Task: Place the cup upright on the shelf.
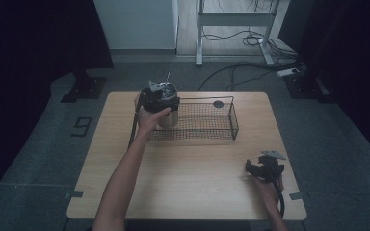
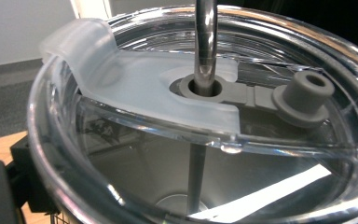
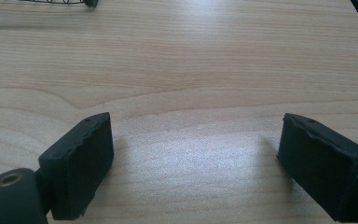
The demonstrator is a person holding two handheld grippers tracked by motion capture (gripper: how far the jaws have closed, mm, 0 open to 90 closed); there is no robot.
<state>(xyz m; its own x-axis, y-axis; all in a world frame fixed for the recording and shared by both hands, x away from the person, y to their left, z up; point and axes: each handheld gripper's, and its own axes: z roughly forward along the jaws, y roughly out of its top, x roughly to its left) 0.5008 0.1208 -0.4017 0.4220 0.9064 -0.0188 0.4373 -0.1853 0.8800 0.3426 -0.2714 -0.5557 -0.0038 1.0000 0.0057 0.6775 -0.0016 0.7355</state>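
Wood table (image 1: 188, 163) on grey floor (image 1: 38, 144), dim room.

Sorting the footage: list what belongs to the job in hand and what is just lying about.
In the job:
- left gripper, holding the tumbler
- tumbler with clear lid and metal straw
- wire basket

Lying about:
- right gripper, open over the bare table
- dark round thing in the basket
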